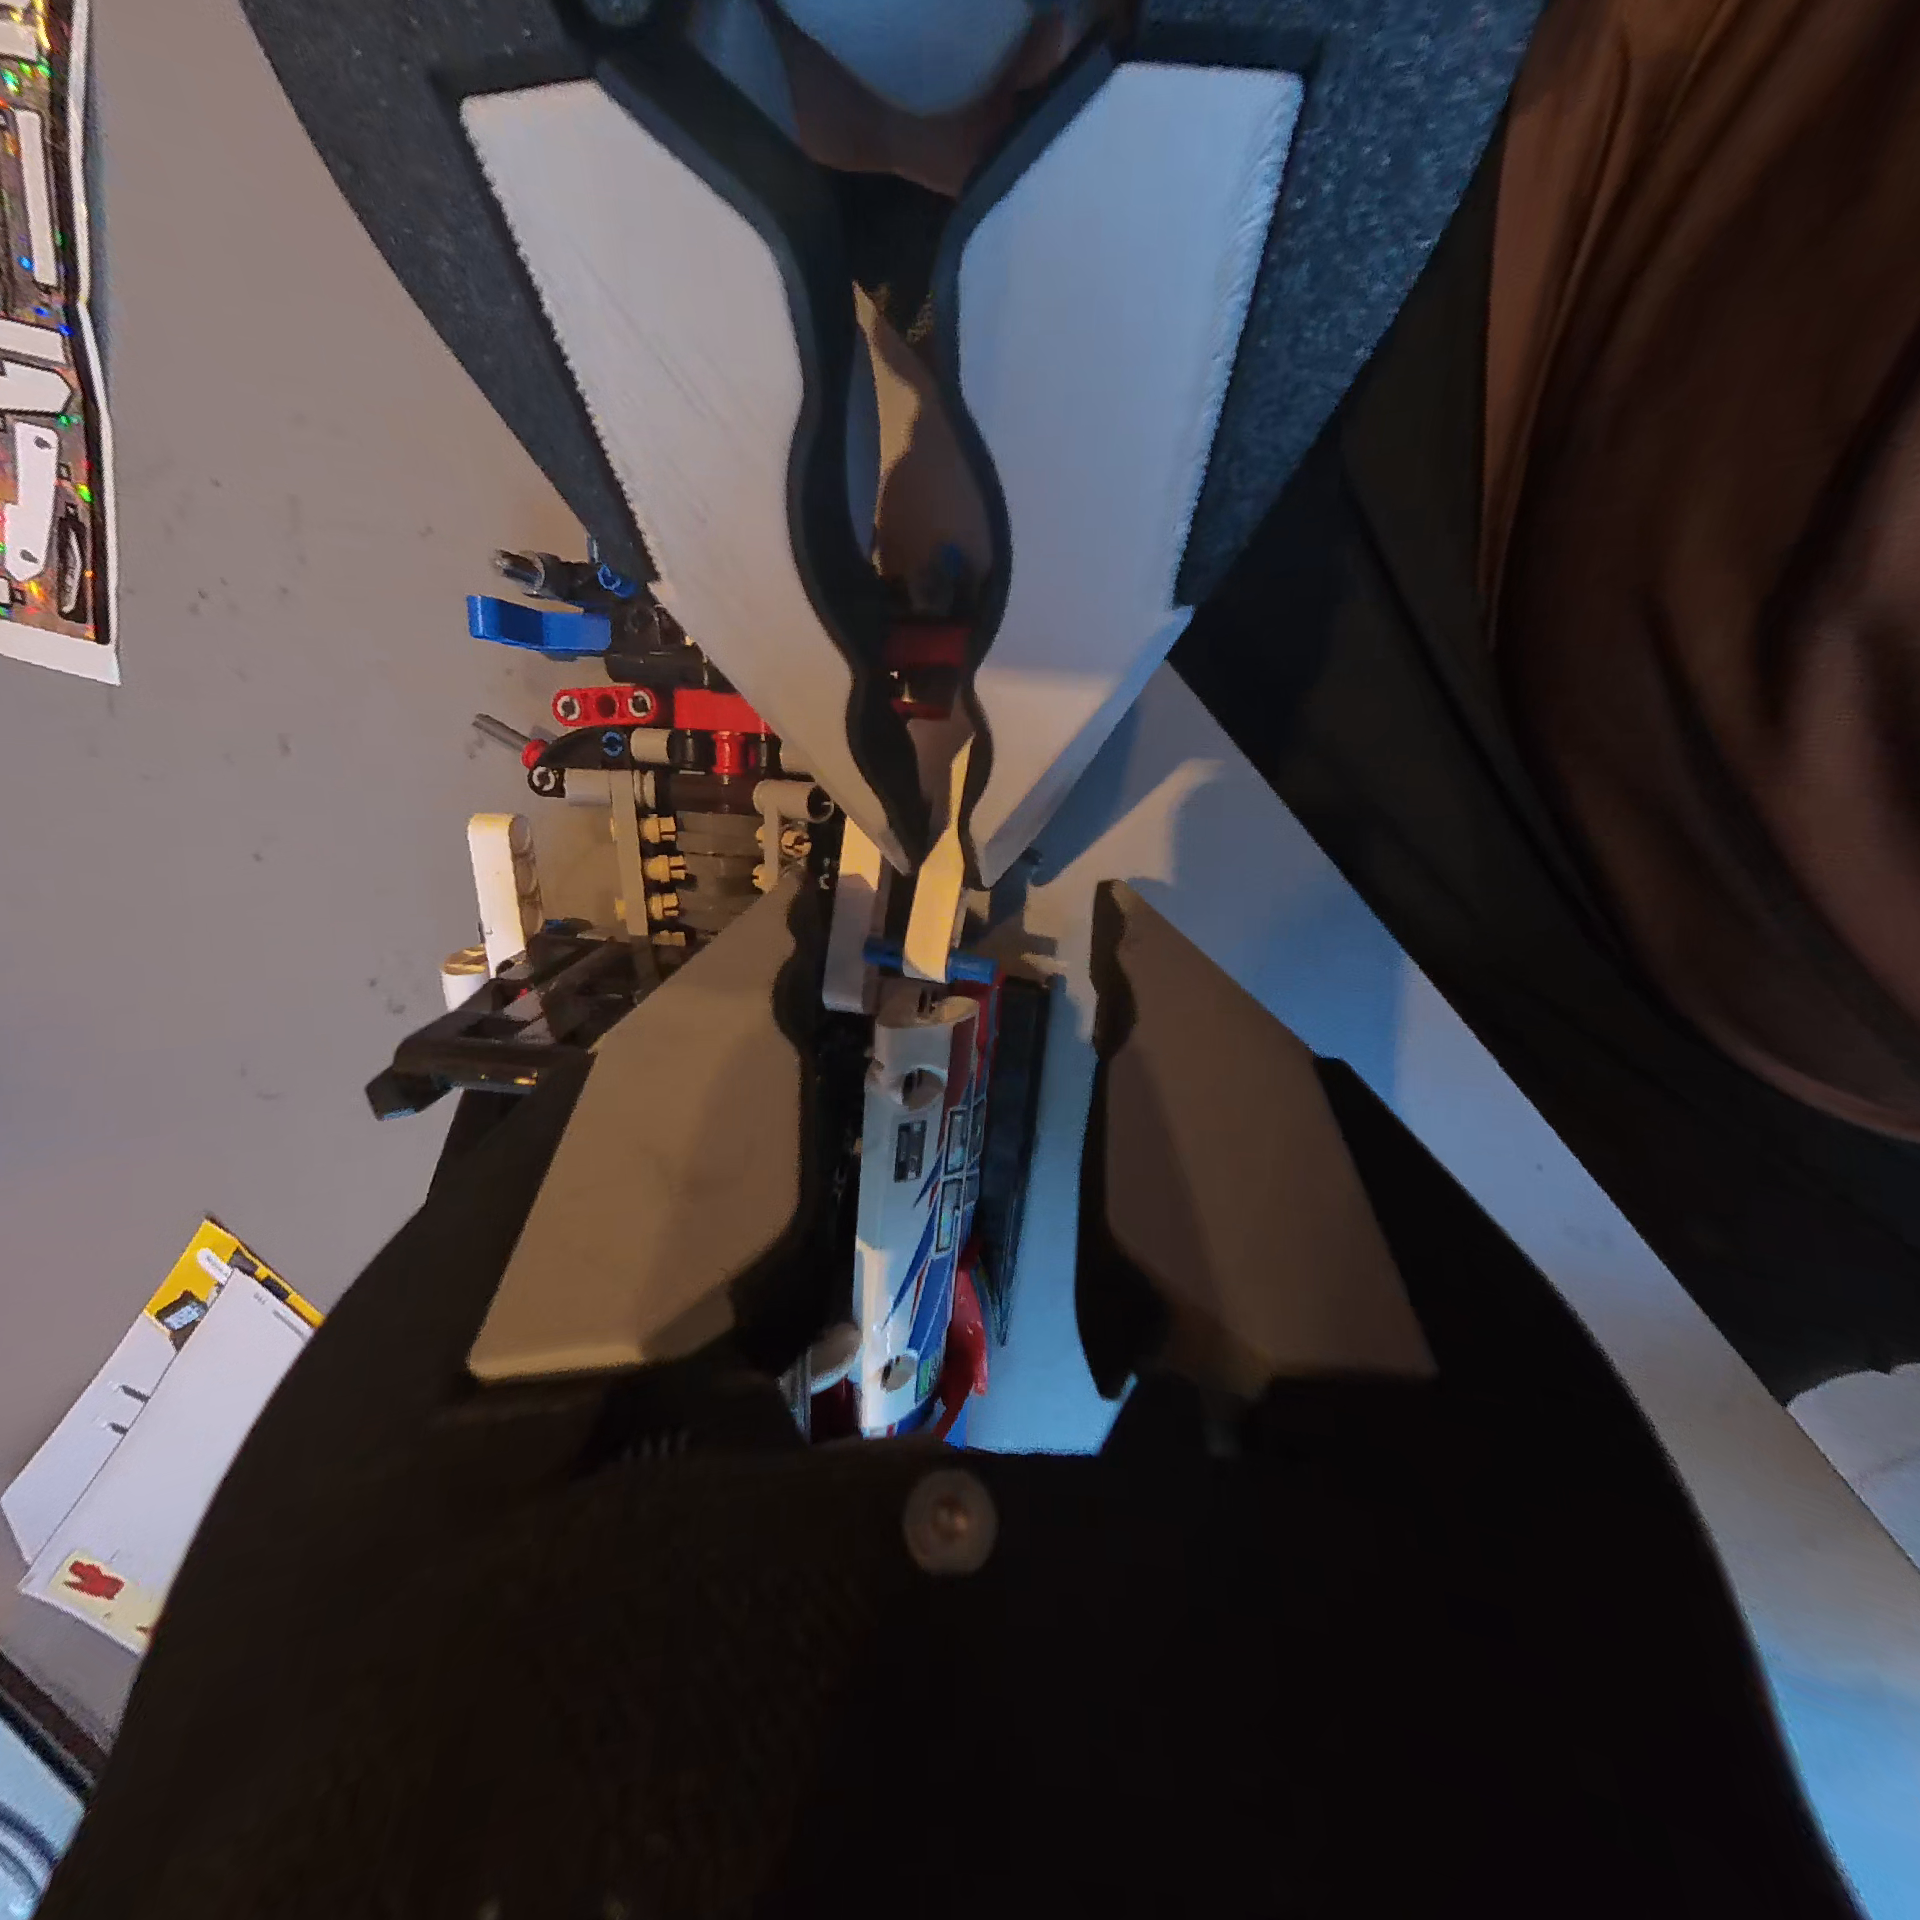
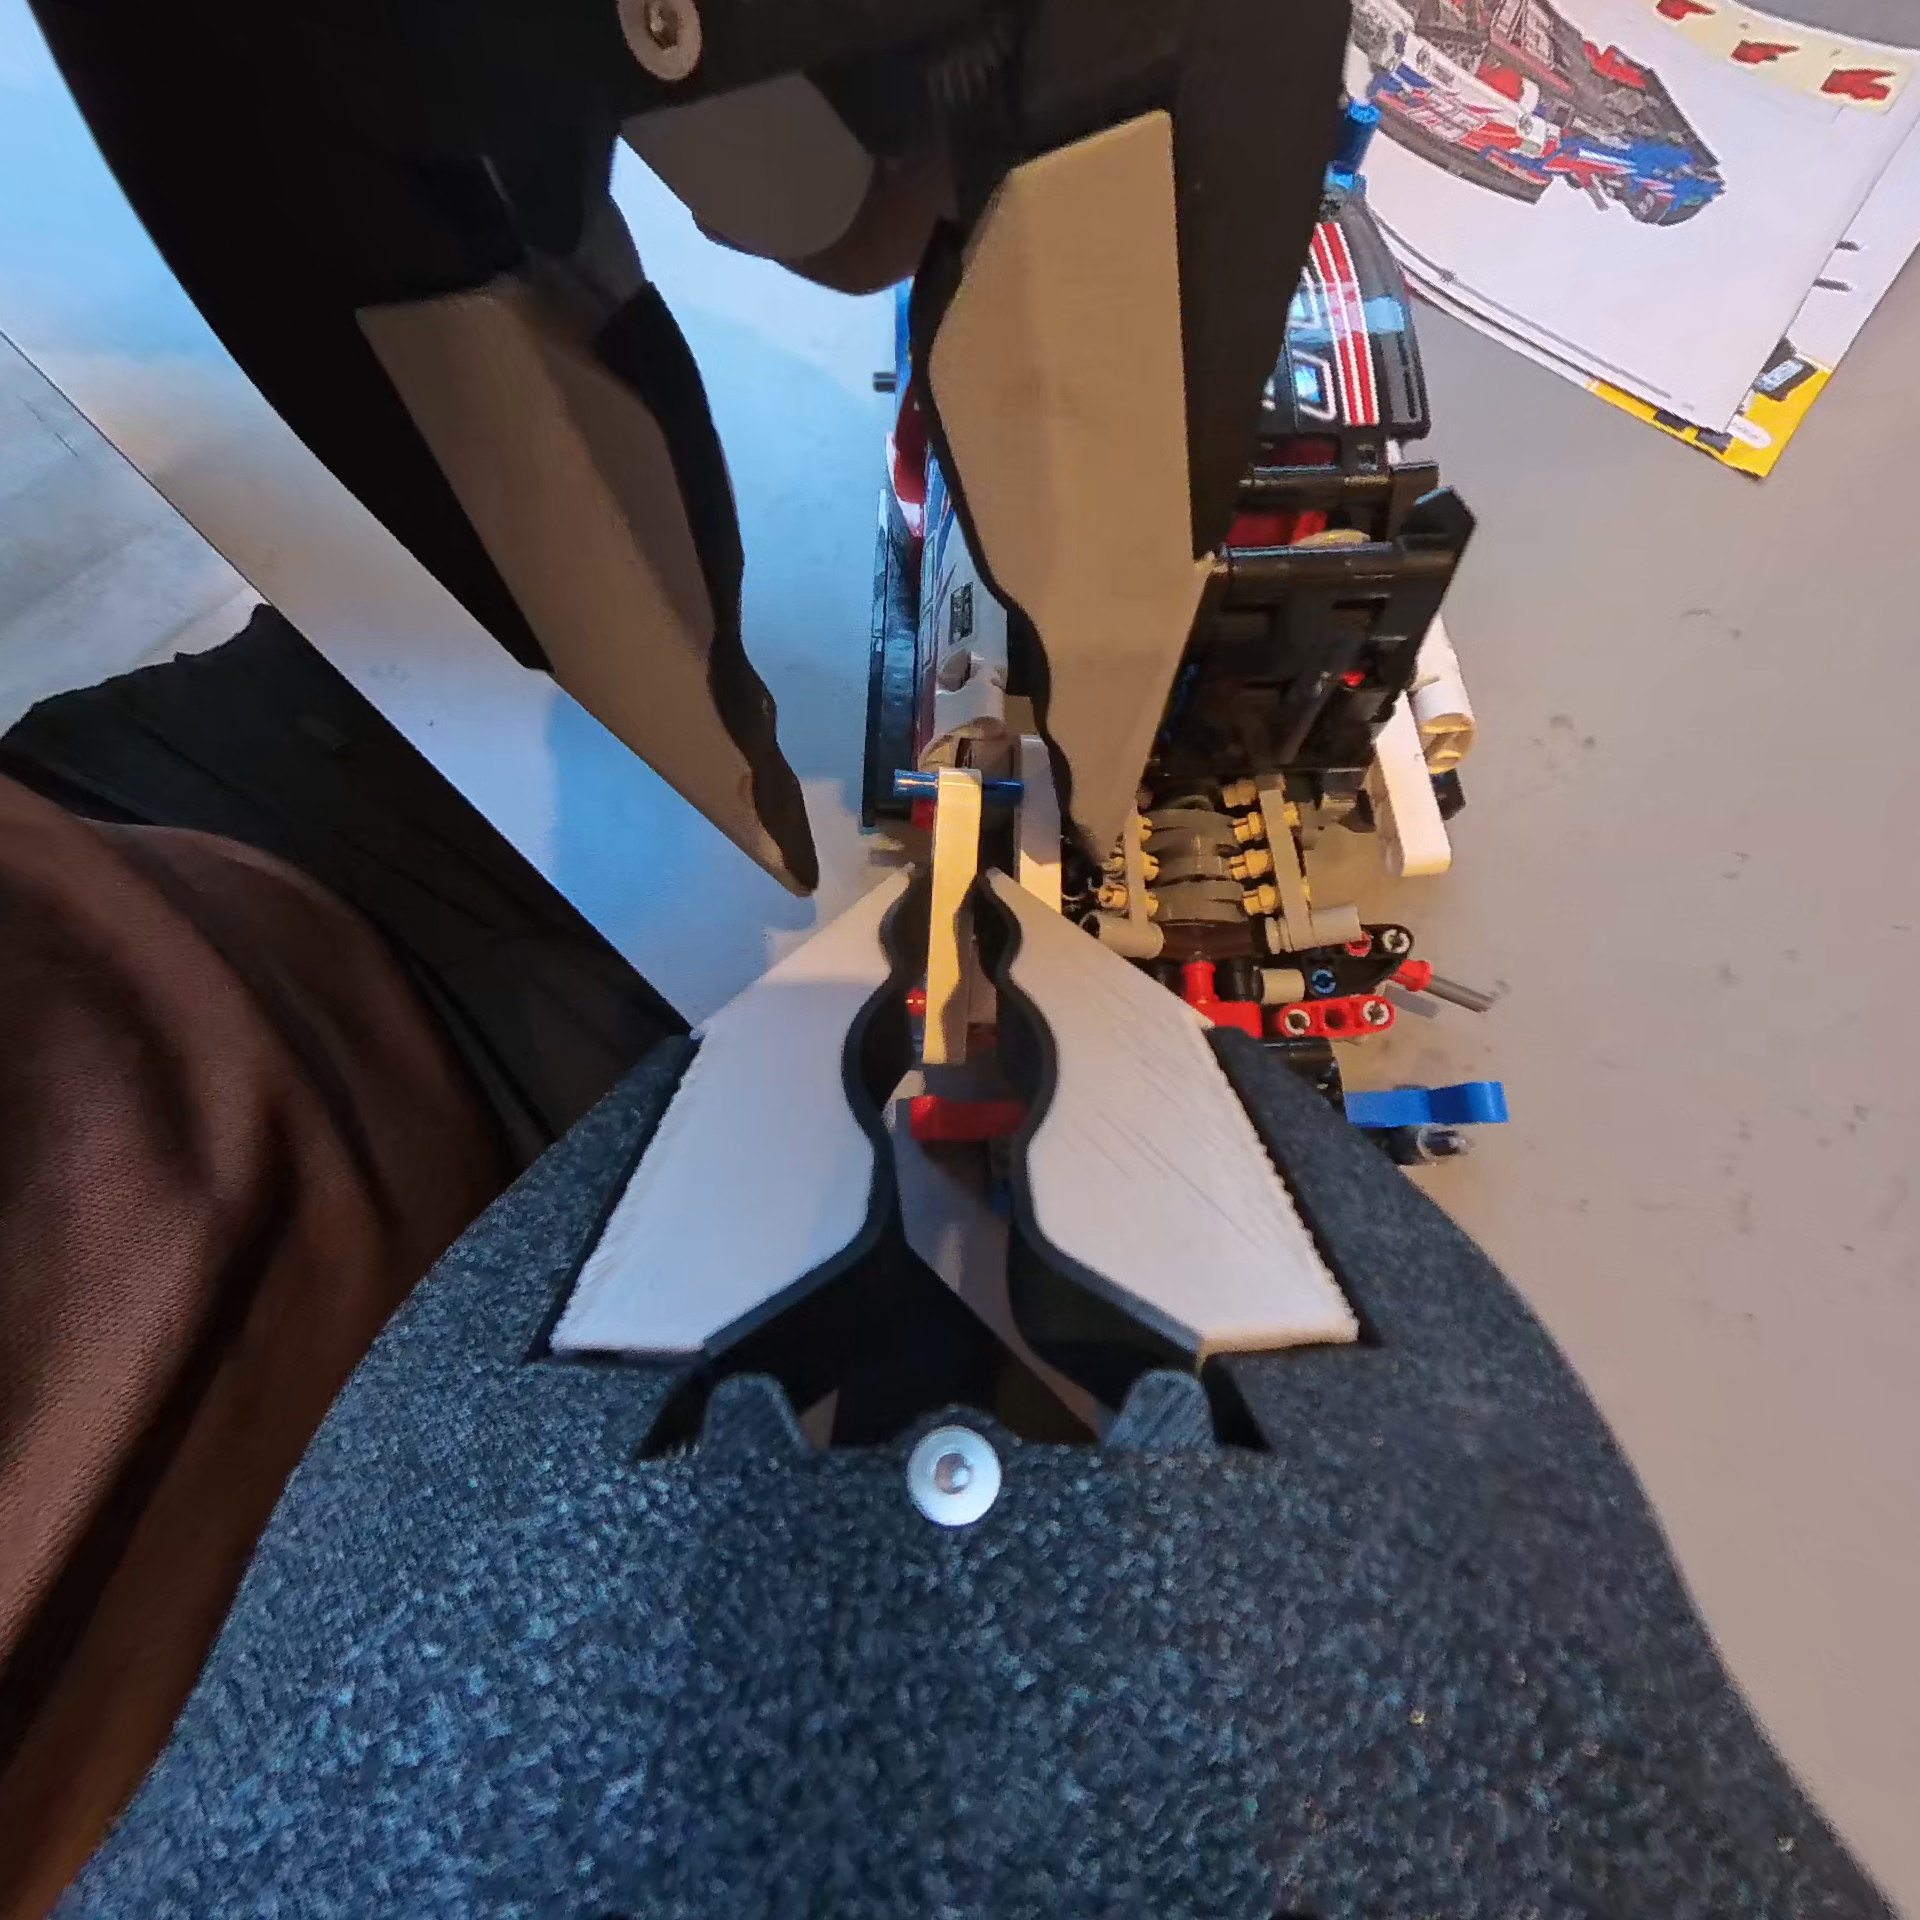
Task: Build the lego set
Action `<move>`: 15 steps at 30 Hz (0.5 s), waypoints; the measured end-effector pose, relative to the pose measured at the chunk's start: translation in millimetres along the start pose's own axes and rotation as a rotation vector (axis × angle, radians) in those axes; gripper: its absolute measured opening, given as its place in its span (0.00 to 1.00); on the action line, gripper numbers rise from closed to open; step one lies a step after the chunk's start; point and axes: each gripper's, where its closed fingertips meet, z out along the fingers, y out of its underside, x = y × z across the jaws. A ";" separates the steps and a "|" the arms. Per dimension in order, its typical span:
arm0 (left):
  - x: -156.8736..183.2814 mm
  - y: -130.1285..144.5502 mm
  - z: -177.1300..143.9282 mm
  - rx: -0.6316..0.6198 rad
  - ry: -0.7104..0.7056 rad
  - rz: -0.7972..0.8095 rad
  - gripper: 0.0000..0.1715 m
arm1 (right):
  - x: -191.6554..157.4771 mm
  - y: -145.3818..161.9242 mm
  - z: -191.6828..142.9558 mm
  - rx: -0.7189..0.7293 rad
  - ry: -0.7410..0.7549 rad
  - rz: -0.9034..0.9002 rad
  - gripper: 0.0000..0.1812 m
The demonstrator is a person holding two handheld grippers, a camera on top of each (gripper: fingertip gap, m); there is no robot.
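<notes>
A partly built Lego race car (image 2: 1320,644) lies on the grey table, its white stickered side panel (image 1: 914,1143) facing me in the left wrist view. My right gripper (image 2: 948,881), with white fingers, is shut on a white beam (image 2: 951,935) that has blue pins at its far end, held against the car's end near the engine (image 2: 1195,862). My left gripper (image 1: 956,894), with tan fingers, is open and straddles the car's side panel. It comes in from above in the right wrist view (image 2: 940,852). The right gripper (image 1: 940,868) and beam (image 1: 930,935) also show in the left wrist view.
An instruction booklet (image 2: 1558,208) lies beyond the car and also shows in the left wrist view (image 1: 135,1434). A sticker sheet (image 1: 42,312) lies at the far left. A blue piece (image 2: 1423,1103) sticks out at the car's near end. A person's brown garment (image 2: 208,1143) is beside the table edge. Only a small space, under 4 cm, lies between the two pairs of fingers. My left gripper's tips are some 9 centimetres from the blue piece (image 2: 1423,1103). My left wrist view (image 1: 545,640) looks at it from another angle.
</notes>
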 end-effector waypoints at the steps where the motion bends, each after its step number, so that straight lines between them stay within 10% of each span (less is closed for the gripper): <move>1: 0.4 0.1 0.1 -0.002 0.003 -0.005 0.29 | 0.1 -0.3 0.0 0.004 0.000 0.000 0.05; 15: -11.7 -0.1 -2.7 0.046 -0.117 -0.045 0.18 | 2.2 0.8 1.1 0.037 0.016 -0.032 0.05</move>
